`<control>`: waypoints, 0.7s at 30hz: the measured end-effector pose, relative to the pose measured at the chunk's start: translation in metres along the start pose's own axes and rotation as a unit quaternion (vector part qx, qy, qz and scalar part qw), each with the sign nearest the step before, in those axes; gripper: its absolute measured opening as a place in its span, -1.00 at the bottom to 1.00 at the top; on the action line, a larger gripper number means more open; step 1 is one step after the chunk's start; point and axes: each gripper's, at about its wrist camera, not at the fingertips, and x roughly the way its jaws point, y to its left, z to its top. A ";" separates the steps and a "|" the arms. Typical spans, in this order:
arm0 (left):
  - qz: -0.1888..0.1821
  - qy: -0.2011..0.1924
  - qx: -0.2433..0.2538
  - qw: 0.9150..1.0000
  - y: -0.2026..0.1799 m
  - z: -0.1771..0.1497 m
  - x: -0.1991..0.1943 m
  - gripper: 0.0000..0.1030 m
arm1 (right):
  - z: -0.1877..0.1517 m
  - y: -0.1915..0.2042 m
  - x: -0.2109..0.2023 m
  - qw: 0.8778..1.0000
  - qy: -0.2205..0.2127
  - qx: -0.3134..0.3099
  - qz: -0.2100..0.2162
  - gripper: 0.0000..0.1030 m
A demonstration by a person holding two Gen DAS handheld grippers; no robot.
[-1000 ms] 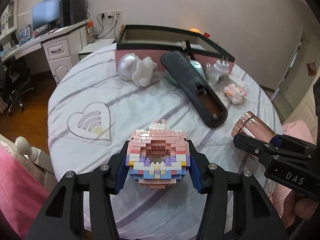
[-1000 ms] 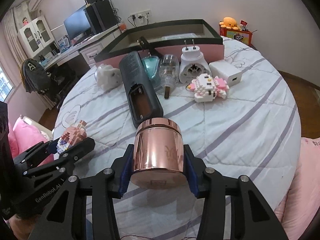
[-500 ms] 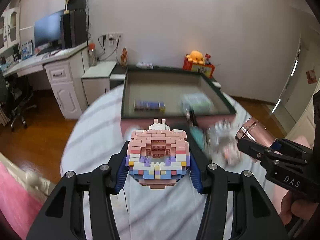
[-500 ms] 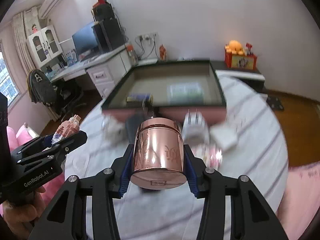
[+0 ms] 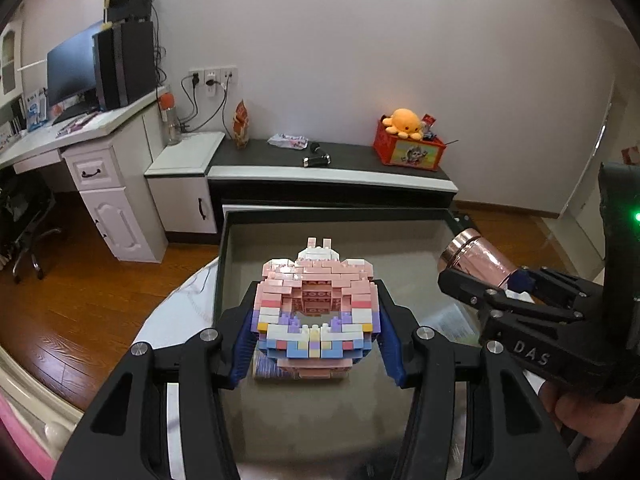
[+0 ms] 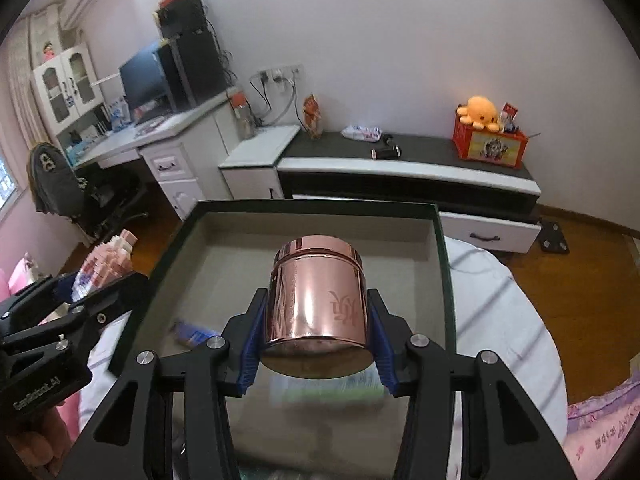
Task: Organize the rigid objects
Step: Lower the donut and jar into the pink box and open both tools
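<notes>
My left gripper (image 5: 316,340) is shut on a pink, white and blue brick-built model (image 5: 316,312) and holds it above the open box (image 5: 280,216) with a dark green rim and grey floor. My right gripper (image 6: 316,344) is shut on a shiny rose-gold jar (image 6: 316,296), also held over the box (image 6: 444,264). The right gripper and jar (image 5: 476,256) show at the right in the left wrist view. The left gripper with the model (image 6: 104,268) shows at the left in the right wrist view.
A small blue pack (image 6: 192,332) and a greenish flat pack (image 6: 328,392) lie on the box floor. The box stands on a round table with a white striped cloth (image 6: 496,320). Behind are a low dark cabinet (image 5: 332,168), a white desk (image 5: 80,148) and wooden floor.
Both grippers have moved forward from over the table's loose objects to above the box, each still holding its object. The table objects have dropped out of view.
</notes>
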 end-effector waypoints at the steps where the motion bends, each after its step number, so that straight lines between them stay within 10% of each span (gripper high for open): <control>1: 0.002 0.005 0.001 1.000 0.000 0.003 0.010 0.02 | 0.004 -0.004 0.011 1.000 0.008 0.003 0.000 -0.07; 18: 0.021 0.081 0.010 0.996 -0.002 0.006 0.093 0.03 | 0.018 -0.024 0.086 0.993 0.116 -0.010 -0.026 -0.05; 21: 0.024 0.090 0.012 0.996 -0.004 0.006 0.092 0.04 | 0.019 -0.022 0.082 0.993 0.115 -0.018 -0.026 0.31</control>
